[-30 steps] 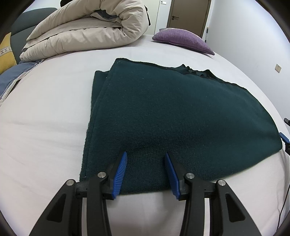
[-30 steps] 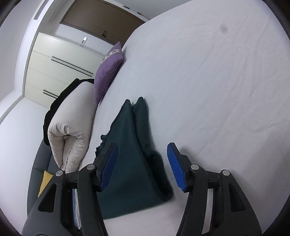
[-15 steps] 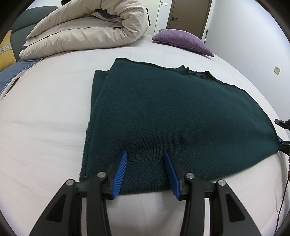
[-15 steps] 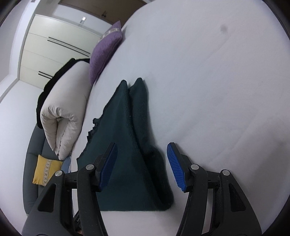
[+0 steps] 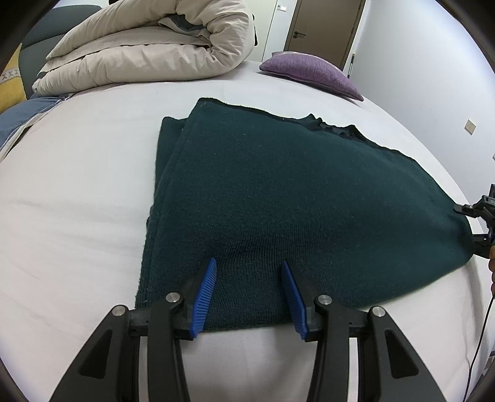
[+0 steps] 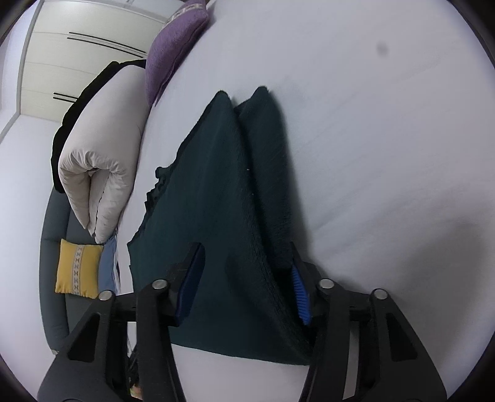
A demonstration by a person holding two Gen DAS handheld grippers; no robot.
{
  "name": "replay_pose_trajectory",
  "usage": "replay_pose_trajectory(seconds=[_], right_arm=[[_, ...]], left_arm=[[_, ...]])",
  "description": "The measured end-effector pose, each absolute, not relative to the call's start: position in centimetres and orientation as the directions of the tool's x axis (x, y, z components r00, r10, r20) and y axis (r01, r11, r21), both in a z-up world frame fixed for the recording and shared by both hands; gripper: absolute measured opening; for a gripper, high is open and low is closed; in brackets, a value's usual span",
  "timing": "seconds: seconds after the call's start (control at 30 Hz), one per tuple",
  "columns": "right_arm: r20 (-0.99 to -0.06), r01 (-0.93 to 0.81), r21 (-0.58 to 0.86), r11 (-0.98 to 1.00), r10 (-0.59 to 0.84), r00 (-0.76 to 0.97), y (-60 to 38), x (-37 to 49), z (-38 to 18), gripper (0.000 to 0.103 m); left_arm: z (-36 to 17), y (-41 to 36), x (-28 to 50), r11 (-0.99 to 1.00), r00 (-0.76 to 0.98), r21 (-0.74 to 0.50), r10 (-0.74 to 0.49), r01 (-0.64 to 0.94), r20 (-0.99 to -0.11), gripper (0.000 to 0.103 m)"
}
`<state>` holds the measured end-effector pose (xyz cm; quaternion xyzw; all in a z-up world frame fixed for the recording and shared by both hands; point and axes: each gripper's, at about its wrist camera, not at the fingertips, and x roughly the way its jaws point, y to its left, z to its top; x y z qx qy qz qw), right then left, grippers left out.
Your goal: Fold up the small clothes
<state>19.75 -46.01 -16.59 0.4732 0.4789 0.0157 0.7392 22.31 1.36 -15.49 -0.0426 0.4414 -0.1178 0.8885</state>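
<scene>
A dark green knitted garment [image 5: 278, 198] lies folded on the white bed [image 5: 77, 201]; it also shows in the right wrist view [image 6: 222, 198]. My left gripper [image 5: 249, 272] is open, its blue pads over the garment's near edge. My right gripper [image 6: 244, 266] is open, its jaws standing on either side of the garment's thick side fold, the right pad partly hidden behind the cloth. The right gripper [image 5: 481, 222] also shows at the garment's right corner in the left wrist view.
A rolled beige duvet [image 5: 148, 52] and a purple pillow [image 5: 312, 72] lie at the far side of the bed. A yellow cushion [image 6: 77, 269] sits on a grey sofa [image 6: 49, 263] beside the bed. A door [image 5: 324, 27] stands behind.
My right gripper has moved forward onto the garment's side fold, which now sits between its open jaws. My left gripper has stayed in place.
</scene>
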Motion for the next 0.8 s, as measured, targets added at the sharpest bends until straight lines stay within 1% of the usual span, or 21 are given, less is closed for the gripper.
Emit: replay_pose_trajectory(seconds=[0.03, 0.07, 0.13, 0.2, 0.27, 0.37, 0.5, 0.57, 0.67, 0.73, 0.77, 0.8], right_arm=[[-0.692, 0.437, 0.717, 0.543, 0.476, 0.543, -46.0, 19.7, -16.9, 0.032], [-0.689, 0.443, 0.720, 0.535, 0.475, 0.547, -46.0, 19.5, -17.2, 0.023], [-0.661, 0.445, 0.747, 0.494, 0.478, 0.578, -46.3, 18.9, -17.8, 0.021], [-0.652, 0.442, 0.754, 0.487, 0.468, 0.596, -46.3, 18.7, -18.0, 0.019], [-0.669, 0.441, 0.735, 0.516, 0.442, 0.598, -45.9, 18.8, -17.6, 0.018], [-0.709, 0.444, 0.684, 0.579, 0.383, 0.593, -45.0, 19.2, -16.5, 0.017], [-0.760, 0.446, 0.599, 0.665, 0.298, 0.577, -43.3, 19.8, -14.8, 0.016], [-0.784, 0.439, 0.542, 0.717, 0.244, 0.571, -42.0, 20.3, -13.5, 0.016], [-0.813, 0.378, 0.422, 0.824, 0.159, 0.560, -38.3, 21.9, -10.6, 0.015], [-0.830, 0.291, 0.293, 0.911, 0.091, 0.550, -33.6, 23.4, -8.5, 0.015], [-0.831, 0.203, 0.213, 0.956, 0.068, 0.553, -29.9, 24.1, -7.3, 0.015], [-0.829, 0.127, 0.165, 0.978, 0.067, 0.556, -27.1, 24.3, -6.7, 0.015]], left_arm=[[-15.5, 1.4, 22.3, 0.968, 0.582, -0.183, -0.249, 0.171, -0.774, 0.047], [-15.5, 1.4, 22.4, 0.967, 0.581, -0.188, -0.253, 0.171, -0.774, 0.047], [-15.3, 1.6, 22.4, 0.965, 0.577, -0.201, -0.261, 0.167, -0.774, 0.047], [-14.9, 1.7, 22.6, 0.963, 0.569, -0.220, -0.268, 0.153, -0.778, 0.047], [-14.1, 1.7, 22.7, 0.962, 0.565, -0.238, -0.269, 0.130, -0.780, 0.047], [-12.5, 1.2, 22.8, 0.951, 0.578, -0.279, -0.303, 0.133, -0.758, 0.047], [-12.5, 0.4, 24.1, 0.929, 0.548, -0.337, -0.362, 0.149, -0.754, 0.047], [-12.6, 0.4, 24.9, 0.916, 0.537, -0.375, -0.389, 0.142, -0.748, 0.047], [-12.4, 1.0, 25.8, 0.893, 0.536, -0.433, -0.427, 0.123, -0.728, 0.047], [-11.9, 1.6, 26.4, 0.871, 0.542, -0.477, -0.459, 0.118, -0.704, 0.047], [-11.6, 1.9, 26.6, 0.863, 0.546, -0.492, -0.468, 0.113, -0.695, 0.047], [-11.3, 2.4, 26.9, 0.852, 0.551, -0.513, -0.479, 0.105, -0.683, 0.050]])
